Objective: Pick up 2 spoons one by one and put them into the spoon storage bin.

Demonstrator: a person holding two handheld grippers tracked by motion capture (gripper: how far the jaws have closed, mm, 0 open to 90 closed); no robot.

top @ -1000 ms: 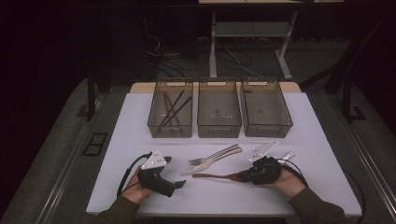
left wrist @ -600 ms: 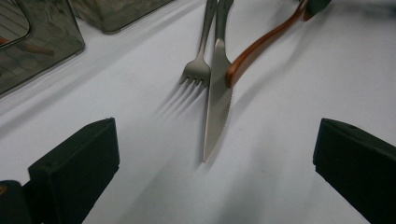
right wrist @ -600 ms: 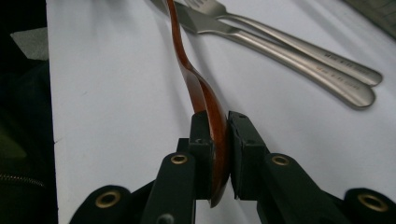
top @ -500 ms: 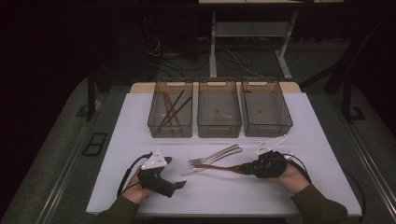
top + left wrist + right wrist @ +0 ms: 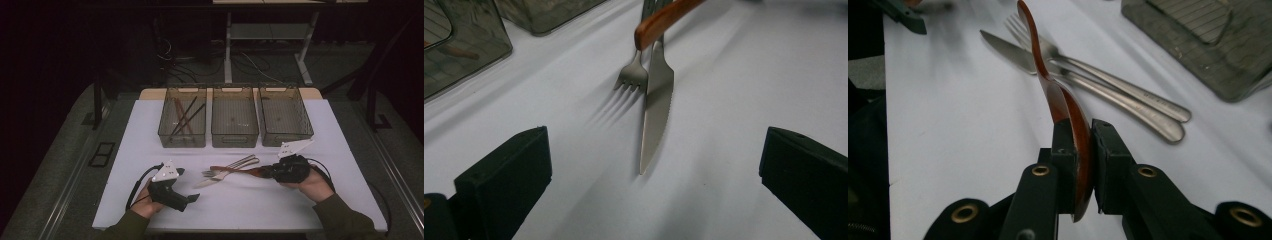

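Note:
A reddish-brown wooden spoon (image 5: 239, 170) is pinched at its bowl by my right gripper (image 5: 270, 172), which is shut on it. The handle points left over a steel fork (image 5: 239, 163) and knife (image 5: 212, 181) lying on the white table. In the right gripper view the spoon (image 5: 1047, 75) stands on edge between the jaws (image 5: 1081, 150), above the fork (image 5: 1118, 82) and knife (image 5: 1008, 49). My left gripper (image 5: 193, 198) rests at the front left, open and empty. Its view shows the knife (image 5: 655, 105), the fork (image 5: 634, 76) and the spoon handle's tip (image 5: 664, 20) beyond wide-apart jaws.
Three clear plastic bins stand in a row at the back of the table. The left bin (image 5: 165, 134) holds dark sticks and a wooden utensil; the middle bin (image 5: 235, 137) and right bin (image 5: 306, 131) look bare. Table edges lie close to both hands.
My right gripper has risen slightly and drifted away from the table's front edge with the spoon. The left gripper, fork and knife have stayed put.

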